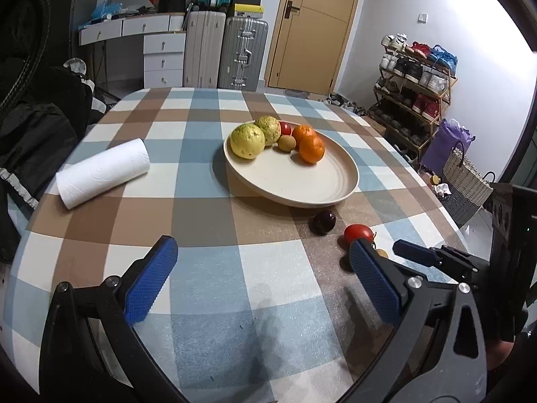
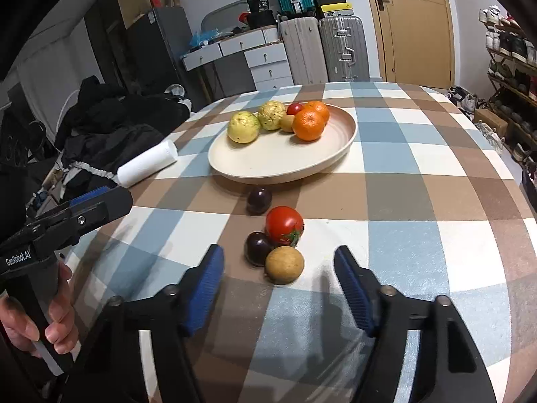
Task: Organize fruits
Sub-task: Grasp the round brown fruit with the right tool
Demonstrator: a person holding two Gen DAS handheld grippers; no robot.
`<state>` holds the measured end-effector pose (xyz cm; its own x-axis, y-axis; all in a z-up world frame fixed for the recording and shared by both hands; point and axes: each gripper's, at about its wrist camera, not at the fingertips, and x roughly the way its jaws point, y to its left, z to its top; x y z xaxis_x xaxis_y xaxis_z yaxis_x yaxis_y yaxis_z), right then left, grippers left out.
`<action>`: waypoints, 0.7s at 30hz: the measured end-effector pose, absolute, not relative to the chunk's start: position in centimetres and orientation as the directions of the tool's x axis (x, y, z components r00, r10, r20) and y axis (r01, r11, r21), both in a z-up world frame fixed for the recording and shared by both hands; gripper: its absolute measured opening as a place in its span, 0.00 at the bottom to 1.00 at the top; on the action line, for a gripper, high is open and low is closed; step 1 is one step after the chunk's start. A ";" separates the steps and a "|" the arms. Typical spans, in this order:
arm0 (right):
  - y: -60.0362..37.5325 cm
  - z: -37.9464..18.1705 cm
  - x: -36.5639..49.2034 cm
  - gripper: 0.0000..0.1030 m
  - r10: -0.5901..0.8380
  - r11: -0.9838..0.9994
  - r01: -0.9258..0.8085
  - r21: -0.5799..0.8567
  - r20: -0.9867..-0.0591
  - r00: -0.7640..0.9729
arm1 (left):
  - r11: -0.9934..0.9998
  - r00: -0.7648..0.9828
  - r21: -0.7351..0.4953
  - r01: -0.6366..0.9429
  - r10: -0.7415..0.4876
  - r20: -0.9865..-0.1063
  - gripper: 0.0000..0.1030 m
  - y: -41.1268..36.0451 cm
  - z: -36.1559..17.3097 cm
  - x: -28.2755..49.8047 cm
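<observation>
I have the right gripper [image 2: 278, 270] low over the near edge of the table [image 2: 419, 174], jaws apart with nothing between the pads; the kiwi [image 2: 284, 265] lies just ahead of the tips. No pad touches it yet. The left gripper [image 1: 261, 278] hangs over bare cloth to the left, jaws wide and holding nothing.

Four fruits are not yet on the plate [image 2: 278, 164]: the kiwi nearest me, a plum [image 2: 257, 248] touching its left side, a tomato [image 2: 284, 225] just behind both, and a second plum [image 2: 259, 200] alone near the plate's front rim. The plate itself sits toward the middle of the table with two guavas, two oranges, a small kiwi and a small tomato bunched at its far side; its near half is bare.

I judge the kiwi to be the step in hand. To do it well I want the pads to straddle it squarely, left pad slipping into the narrow gap by the plum without shoving that plum off. The tomato behind looks ready to roll if nudged, so I should come down from above rather than push forward. The kiwi looks firm and should take a moderate squeeze; then I lift clear before swinging to the plate's bare near half.
</observation>
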<state>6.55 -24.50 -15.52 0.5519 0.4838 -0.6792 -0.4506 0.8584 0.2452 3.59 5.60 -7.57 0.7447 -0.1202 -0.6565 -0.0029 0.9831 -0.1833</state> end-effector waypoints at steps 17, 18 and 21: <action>-25.2 -16.9 8.1 0.27 0.532 0.838 -0.409 0.361 -0.708 0.465 | 0.992 0.708 -0.126 -0.002 -0.088 -0.700 0.99 4.0 -9.2 6.8; -25.4 -16.9 8.1 0.27 0.539 0.835 -0.406 0.372 -0.702 0.465 | 0.992 0.707 -0.128 0.002 -0.093 -0.702 0.99 3.9 -9.2 6.9; -26.3 -16.3 7.8 0.27 0.565 0.822 -0.402 0.403 -0.669 0.483 | 0.989 0.691 -0.140 0.040 -0.128 -0.711 0.99 3.2 -9.3 7.4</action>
